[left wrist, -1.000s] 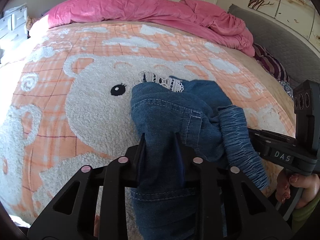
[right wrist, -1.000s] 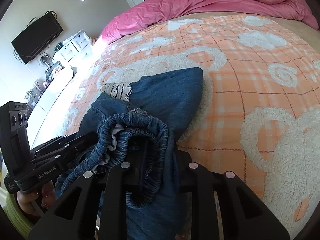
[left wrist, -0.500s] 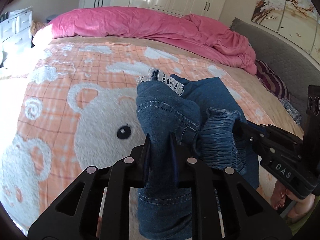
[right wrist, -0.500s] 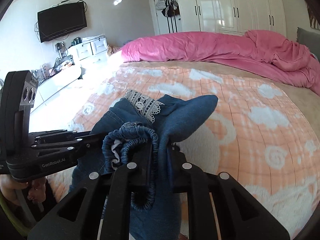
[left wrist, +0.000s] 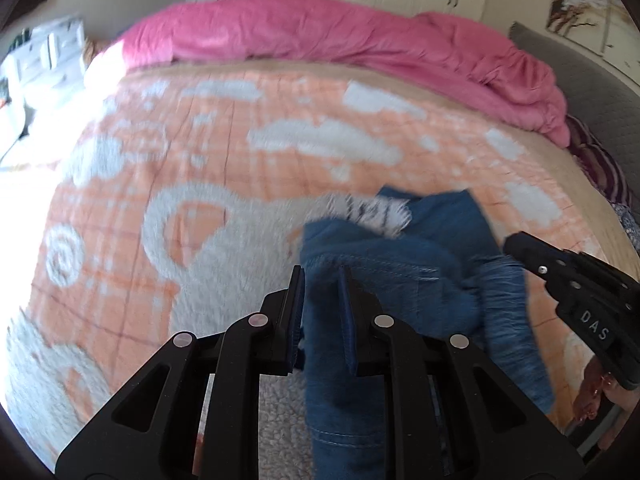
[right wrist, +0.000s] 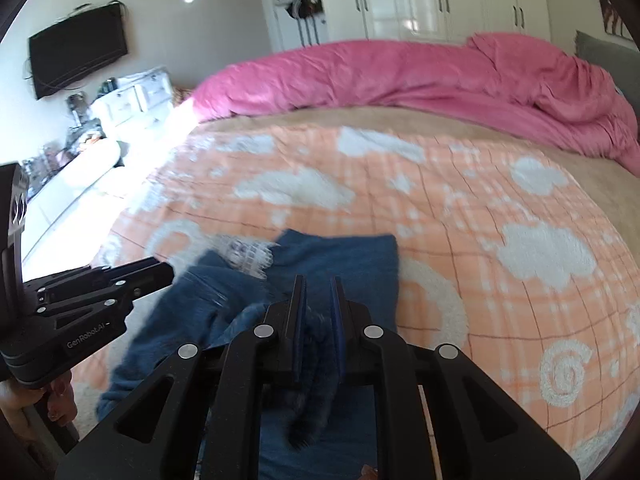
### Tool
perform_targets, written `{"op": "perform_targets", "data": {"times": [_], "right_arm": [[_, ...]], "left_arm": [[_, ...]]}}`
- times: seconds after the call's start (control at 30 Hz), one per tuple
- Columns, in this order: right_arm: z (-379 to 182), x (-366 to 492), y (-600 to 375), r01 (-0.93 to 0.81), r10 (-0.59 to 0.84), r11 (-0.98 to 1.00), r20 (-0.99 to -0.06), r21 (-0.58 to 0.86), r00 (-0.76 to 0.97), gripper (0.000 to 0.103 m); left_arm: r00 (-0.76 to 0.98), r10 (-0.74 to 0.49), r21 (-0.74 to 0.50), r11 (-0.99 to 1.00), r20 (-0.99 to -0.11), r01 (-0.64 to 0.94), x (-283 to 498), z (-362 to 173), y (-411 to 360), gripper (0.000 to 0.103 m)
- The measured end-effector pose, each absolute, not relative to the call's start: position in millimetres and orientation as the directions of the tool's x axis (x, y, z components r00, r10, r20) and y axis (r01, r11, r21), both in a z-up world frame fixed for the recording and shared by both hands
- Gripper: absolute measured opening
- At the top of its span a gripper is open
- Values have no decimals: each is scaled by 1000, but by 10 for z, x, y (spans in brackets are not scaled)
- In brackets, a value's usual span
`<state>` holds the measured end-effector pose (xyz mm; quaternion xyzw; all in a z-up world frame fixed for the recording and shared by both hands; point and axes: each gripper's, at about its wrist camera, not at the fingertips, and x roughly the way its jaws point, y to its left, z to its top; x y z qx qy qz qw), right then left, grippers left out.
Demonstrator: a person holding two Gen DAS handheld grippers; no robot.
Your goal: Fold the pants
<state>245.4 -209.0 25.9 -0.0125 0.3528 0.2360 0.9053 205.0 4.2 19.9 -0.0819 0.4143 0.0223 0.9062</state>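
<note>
The blue denim pants with a white lace trim hang bunched between both grippers above the bed. My left gripper is shut on a denim fold near the pocket seam. My right gripper is shut on the gathered elastic waistband. In the right wrist view the pants trail forward onto the blanket, lace trim to the left. The right gripper's body shows at the right of the left wrist view, and the left gripper's body at the left of the right wrist view.
An orange and white fleece blanket with a bear pattern covers the bed. A pink duvet is piled along the far side. A grey headboard stands at right. White drawers and a wall television stand at left.
Both grippers have moved forward and down over the blanket with the pants. The denim has swung and now trails lower; the frames are motion-blurred.
</note>
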Motion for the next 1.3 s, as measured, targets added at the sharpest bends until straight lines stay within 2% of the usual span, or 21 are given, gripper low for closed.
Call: {"op": "perform_targets", "data": {"times": [0.07, 0.17, 0.23, 0.3, 0.43, 0.57, 0.6, 0.63, 0.7, 0.73, 0.87, 0.9, 1.1, 1.13, 1.2, 1.3], "right_arm": [[145, 2478, -2144, -401, 398, 901, -682, 165, 614, 12], [125, 2435, -2245, -353, 381, 916, -689, 191, 616, 14], [173, 2340, -2309, -344, 392, 915, -668, 211, 633, 23], [203, 2263, -2308, -367, 421, 902, -661, 229, 622, 30], [160, 2112, -2186, -425, 449, 878, -688, 221, 570, 40], [113, 2007, -2157, -423, 422, 886, -706, 189, 569, 44], [125, 1989, -2174, -420, 425, 887, -703, 195, 571, 49], [146, 1967, -2201, -415, 428, 887, -698, 203, 574, 54], [191, 1910, -2251, -410, 427, 890, -685, 201, 590, 59], [213, 1861, -2274, -410, 422, 892, -678, 191, 602, 64], [275, 1668, -2364, -412, 418, 894, -655, 175, 630, 72], [296, 1609, -2380, -410, 410, 898, -645, 161, 645, 79], [427, 1292, -2464, -429, 408, 897, -575, 107, 710, 80], [440, 1251, -2479, -431, 413, 896, -567, 111, 713, 83], [462, 1150, -2495, -427, 415, 897, -549, 114, 725, 96], [487, 1014, -2504, -435, 426, 893, -525, 114, 737, 96]], "left_arm": [[646, -28, -137, 983, -763, -120, 2032, 140, 78, 13], [653, -16, -127, 984, -757, -123, 1939, 148, 63, 14], [662, -5, -115, 986, -749, -123, 1860, 178, 32, 16], [667, -11, -110, 988, -745, -108, 1787, 200, -18, 26], [659, -12, -95, 991, -752, -91, 1675, 207, -107, 29], [667, -23, -105, 991, -745, -83, 1508, 243, -131, 43], [662, -33, -116, 990, -749, -82, 1449, 245, -132, 46], [662, -42, -126, 989, -749, -79, 1406, 252, -136, 47], [665, -51, -131, 989, -745, -71, 1282, 262, -163, 56], [668, -48, -126, 990, -742, -69, 1225, 270, -178, 58], [684, -42, -116, 991, -728, -63, 1054, 319, -234, 63], [692, -47, -121, 991, -720, -58, 1007, 340, -241, 65], [711, -63, -153, 986, -701, -63, 751, 356, -261, 77], [713, -64, -154, 986, -698, -62, 713, 361, -271, 78], [721, -63, -158, 985, -690, -65, 620, 362, -286, 81], [726, -65, -161, 985, -684, -63, 509, 361, -301, 84]]}}
